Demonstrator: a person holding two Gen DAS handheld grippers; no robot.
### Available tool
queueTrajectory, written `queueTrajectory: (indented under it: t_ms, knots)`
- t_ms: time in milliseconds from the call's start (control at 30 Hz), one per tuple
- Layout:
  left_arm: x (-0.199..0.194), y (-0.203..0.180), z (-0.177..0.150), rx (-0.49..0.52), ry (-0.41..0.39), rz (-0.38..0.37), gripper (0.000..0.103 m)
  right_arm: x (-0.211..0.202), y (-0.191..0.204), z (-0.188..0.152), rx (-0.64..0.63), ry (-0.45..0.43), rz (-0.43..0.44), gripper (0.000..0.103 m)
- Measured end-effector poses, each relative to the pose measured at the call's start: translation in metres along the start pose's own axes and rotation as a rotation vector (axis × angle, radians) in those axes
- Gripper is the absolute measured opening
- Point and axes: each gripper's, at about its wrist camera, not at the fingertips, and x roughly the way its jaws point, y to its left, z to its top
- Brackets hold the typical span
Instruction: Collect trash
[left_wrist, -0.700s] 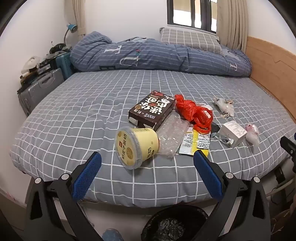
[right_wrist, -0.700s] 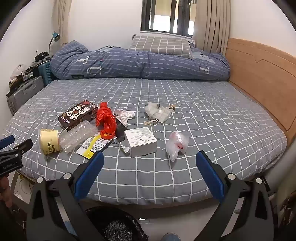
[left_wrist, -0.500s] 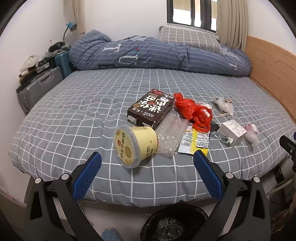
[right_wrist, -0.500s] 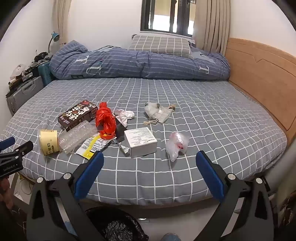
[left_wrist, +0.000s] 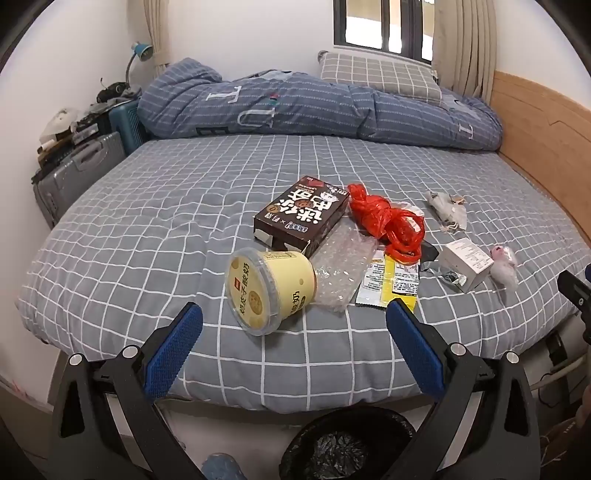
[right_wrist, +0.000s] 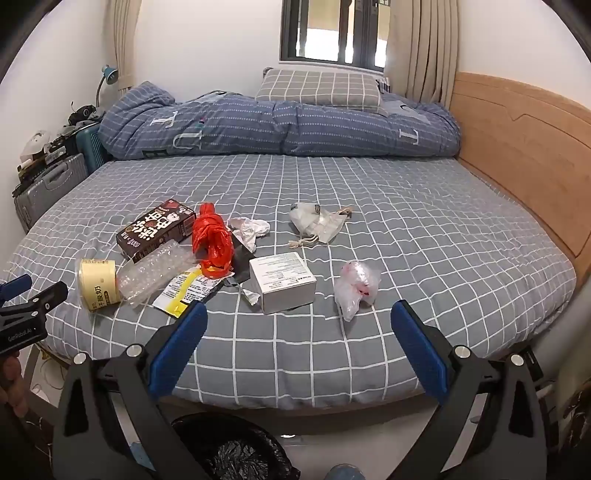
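Trash (left_wrist: 343, 240): crinkled plastic, cardboard boxes, round tub (left_wrist: 271, 290) on checked bed (left_wrist: 147, 229).

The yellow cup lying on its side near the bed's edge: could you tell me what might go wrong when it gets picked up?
The yellow cup is round and on its side, so the open left gripper could nudge it into a roll off the bed. It also touches the bubble wrap, which might drag along and miss the bin below.

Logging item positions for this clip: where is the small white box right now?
In the right wrist view the small white box lies on the bed near its front edge, between the crumpled clear bag on its right and the red plastic bag up-left.
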Motion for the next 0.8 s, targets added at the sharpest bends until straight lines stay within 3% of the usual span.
queueTrajectory:
  t_ms: [800]
  knots:
    - [-0.0009,-0.0050,0.0011,0.002,0.001,-0.032,0.097,0.0023,-0.0010,-0.0025,0.010,-0.001,0.016,0.096]
